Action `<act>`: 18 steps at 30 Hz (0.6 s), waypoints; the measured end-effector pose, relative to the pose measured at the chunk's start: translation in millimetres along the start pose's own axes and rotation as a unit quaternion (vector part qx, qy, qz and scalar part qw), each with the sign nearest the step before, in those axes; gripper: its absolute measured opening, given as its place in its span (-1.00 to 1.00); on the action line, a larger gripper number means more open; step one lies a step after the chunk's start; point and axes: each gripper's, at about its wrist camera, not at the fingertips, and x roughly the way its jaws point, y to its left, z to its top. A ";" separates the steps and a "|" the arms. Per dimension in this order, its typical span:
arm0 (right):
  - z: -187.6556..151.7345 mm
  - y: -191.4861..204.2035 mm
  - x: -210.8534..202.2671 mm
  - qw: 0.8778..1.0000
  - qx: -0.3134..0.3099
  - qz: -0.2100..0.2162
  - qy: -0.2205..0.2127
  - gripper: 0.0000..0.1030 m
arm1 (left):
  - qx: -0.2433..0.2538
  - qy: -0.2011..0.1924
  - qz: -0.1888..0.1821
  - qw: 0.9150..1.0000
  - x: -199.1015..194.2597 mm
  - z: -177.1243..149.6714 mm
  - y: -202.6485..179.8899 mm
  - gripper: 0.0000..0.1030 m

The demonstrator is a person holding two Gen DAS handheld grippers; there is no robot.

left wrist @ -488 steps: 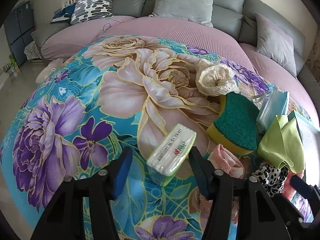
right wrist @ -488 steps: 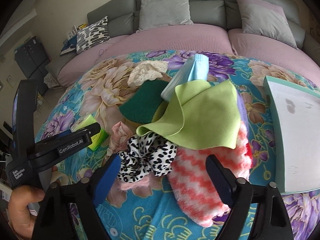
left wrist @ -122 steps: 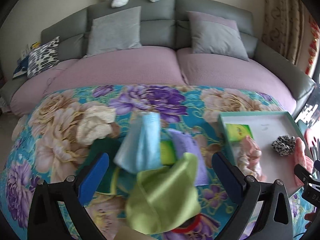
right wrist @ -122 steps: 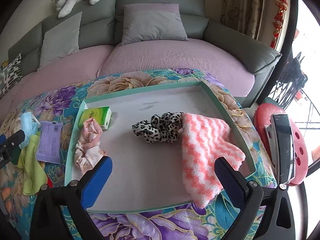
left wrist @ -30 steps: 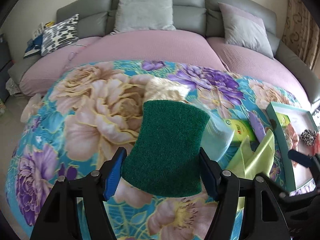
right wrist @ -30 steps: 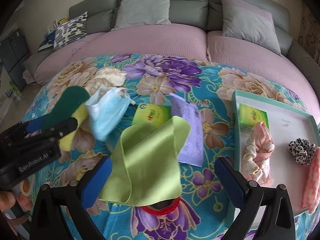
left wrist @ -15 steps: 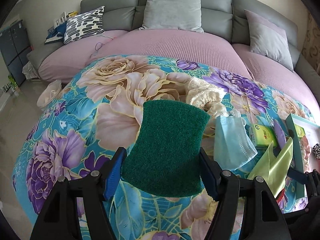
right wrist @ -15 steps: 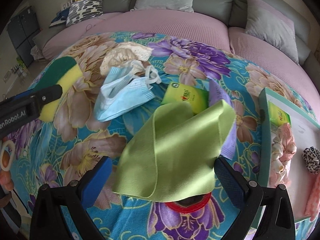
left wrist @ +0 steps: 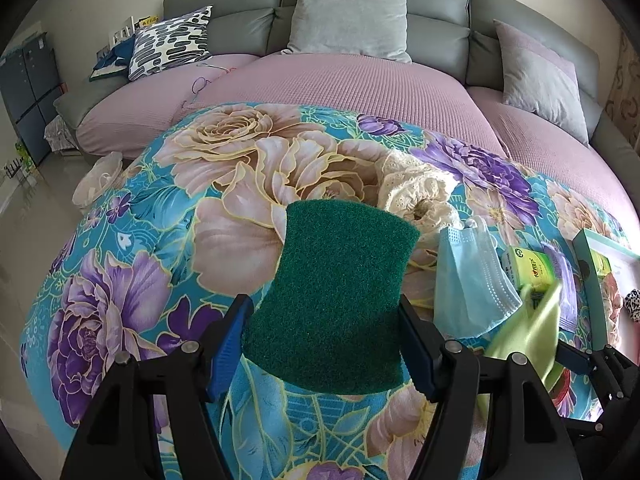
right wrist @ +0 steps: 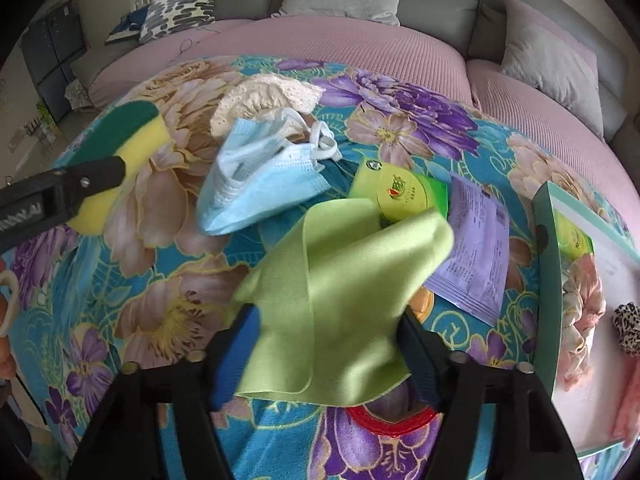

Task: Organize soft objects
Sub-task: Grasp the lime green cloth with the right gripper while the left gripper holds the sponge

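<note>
Fingers (left wrist: 230,340) of the left gripper (left wrist: 324,346) pinch a scouring sponge (left wrist: 336,300) by its two side edges, the dark green pad facing the left wrist camera; from the right wrist view its yellow foam side (right wrist: 120,168) shows beside the black finger. The sponge is held above the floral cloth (left wrist: 160,240) that covers the worktop.

On the right gripper (right wrist: 328,356) the blue-padded fingers (right wrist: 236,356) are closing with a lime-green cloth (right wrist: 340,300) between them. The cloth bunches up between the pads and both seem to touch it, though its folds hide the contact. Under its lower edge lies a red ring-shaped thing (right wrist: 384,424), mostly covered.

Just beyond the green cloth lie a crumpled pale blue face mask (right wrist: 264,184), a green tissue pack (right wrist: 404,192) partly under the cloth's corner, and a lilac sachet (right wrist: 476,248) beside it. A cream lace piece (right wrist: 264,96) sits behind the mask.

At the right edge stands a teal-rimmed tray (right wrist: 544,248) that holds a second green pack (right wrist: 576,240), a pink scrunchie (right wrist: 580,312), a leopard-print scrunchie (right wrist: 628,328) and, blurred at the frame's edge, a pink-striped towel (right wrist: 628,404).

Behind the worktop runs a grey sofa (left wrist: 440,8) with a mauve cover (left wrist: 340,80) and cushions.
</note>
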 end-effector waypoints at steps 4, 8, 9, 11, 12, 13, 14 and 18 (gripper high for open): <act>0.2 5.9 -0.6 1.000 -0.007 0.024 -0.003 -0.07 | 0.001 0.001 -0.002 1.000 0.0 -0.1 -0.8 0.38; -0.9 15.4 3.9 0.999 -0.022 0.030 0.004 -0.19 | -0.001 0.003 -0.002 1.000 1.2 -0.3 0.5 0.38; -1.4 17.4 5.4 0.999 -0.025 0.031 0.006 -0.26 | -0.002 0.005 -0.002 1.000 1.9 -0.6 0.9 0.38; -1.9 21.9 8.6 0.999 -0.031 0.028 0.010 -0.26 | -0.002 0.007 -0.003 1.000 3.2 -1.1 1.1 0.38; -2.2 23.6 10.0 0.999 -0.034 0.026 0.011 -0.26 | -0.002 0.008 -0.004 1.000 3.9 -1.3 1.1 0.38; -2.4 25.1 11.3 0.999 -0.035 0.024 0.012 -0.26 | -0.002 0.010 -0.004 1.000 4.5 -1.5 1.3 0.38; -2.3 26.6 12.0 0.999 -0.037 0.022 0.012 -0.27 | -0.002 0.010 -0.005 1.000 5.0 -1.6 1.6 0.38; -0.7 30.4 10.0 0.999 -0.040 0.025 0.004 -0.45 | -0.002 0.014 -0.005 1.000 6.9 -2.2 1.7 0.38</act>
